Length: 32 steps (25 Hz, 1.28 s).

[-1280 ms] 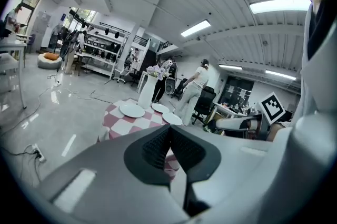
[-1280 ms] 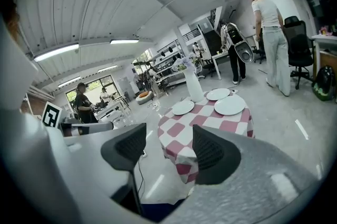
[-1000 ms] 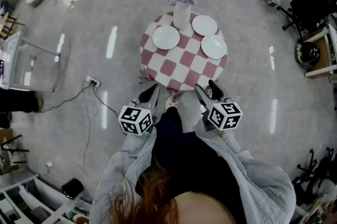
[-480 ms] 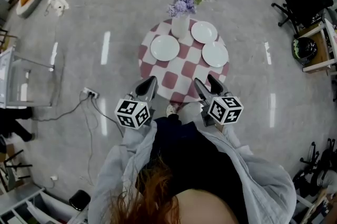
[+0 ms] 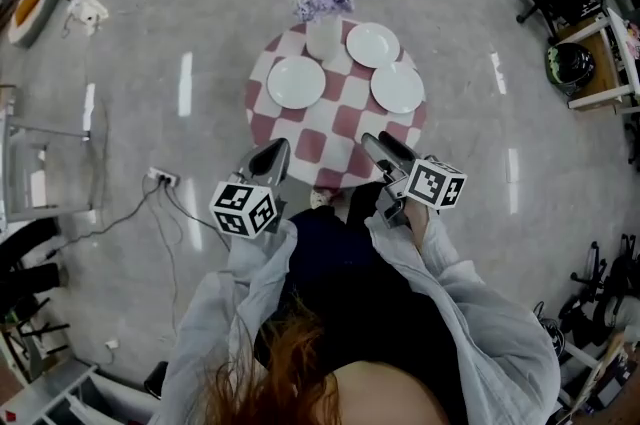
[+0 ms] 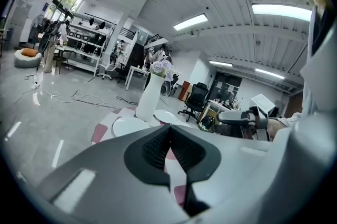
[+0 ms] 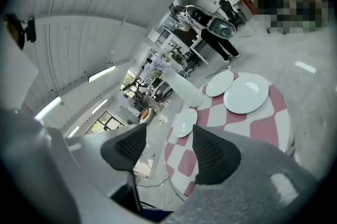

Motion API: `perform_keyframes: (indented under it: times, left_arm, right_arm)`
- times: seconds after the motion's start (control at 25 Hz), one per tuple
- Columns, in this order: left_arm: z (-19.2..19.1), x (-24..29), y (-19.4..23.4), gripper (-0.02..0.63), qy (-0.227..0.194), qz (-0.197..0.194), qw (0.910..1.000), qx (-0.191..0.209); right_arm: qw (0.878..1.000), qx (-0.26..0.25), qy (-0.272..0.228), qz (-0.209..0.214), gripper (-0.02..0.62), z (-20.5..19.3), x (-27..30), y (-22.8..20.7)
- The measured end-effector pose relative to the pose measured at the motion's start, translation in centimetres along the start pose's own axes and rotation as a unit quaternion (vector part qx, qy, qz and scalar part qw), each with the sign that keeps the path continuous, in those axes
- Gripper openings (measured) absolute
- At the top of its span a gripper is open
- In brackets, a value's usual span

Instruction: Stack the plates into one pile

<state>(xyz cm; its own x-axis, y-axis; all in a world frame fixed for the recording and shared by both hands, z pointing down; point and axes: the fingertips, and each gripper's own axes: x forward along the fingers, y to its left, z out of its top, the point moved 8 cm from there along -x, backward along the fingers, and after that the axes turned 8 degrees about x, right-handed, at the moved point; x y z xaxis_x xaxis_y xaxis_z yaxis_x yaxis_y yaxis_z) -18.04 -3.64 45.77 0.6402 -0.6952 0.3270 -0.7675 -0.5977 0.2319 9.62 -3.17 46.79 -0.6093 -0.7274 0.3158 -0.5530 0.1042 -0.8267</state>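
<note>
Two grippers, neither holding anything. Our left gripper (image 5: 268, 159) has its jaws pressed together, and our right gripper (image 5: 384, 149) has them parted around empty air. Both hang at the near edge of the checkered table (image 5: 340, 128), short of the three white plates (image 5: 296, 82), which lie singly and apart. We judge them stiff, glazed, slippery and breakable, best pinched at the rim. A tall white vase (image 5: 323, 39) stands just beside the left and far plates, crowding any reach there.
</note>
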Motion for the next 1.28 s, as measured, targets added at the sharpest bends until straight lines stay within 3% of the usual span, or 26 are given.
perform_keyframes:
  times: [0.2, 0.48, 0.84, 1.28]
  left_arm:
    - [0.4, 1.1, 0.4, 0.011, -0.013, 0.016, 0.9995, -0.025]
    - [-1.8, 0.4, 0.5, 0.011, -0.009, 0.052, 0.9962, -0.069]
    - [-3.7, -0.7, 2.9, 0.011, -0.013, 0.114, 0.9866, -0.116]
    - [-4.3, -1.0, 3.4, 0.011, -0.026, 0.139, 0.9778, -0.154]
  right_arm:
    - [0.992, 0.103, 0.039, 0.056, 0.272, 1.5, 2.6, -1.4]
    - [0.967, 0.230, 0.094, 0.050, 0.272, 0.6, 6.9, -5.9]
    - [0.959, 0.249, 0.133, 0.028, 0.272, -0.3, 12.6, -8.5]
    - [0.954, 0.258, 0.151, 0.012, 0.282, -0.2, 19.0, -8.2]
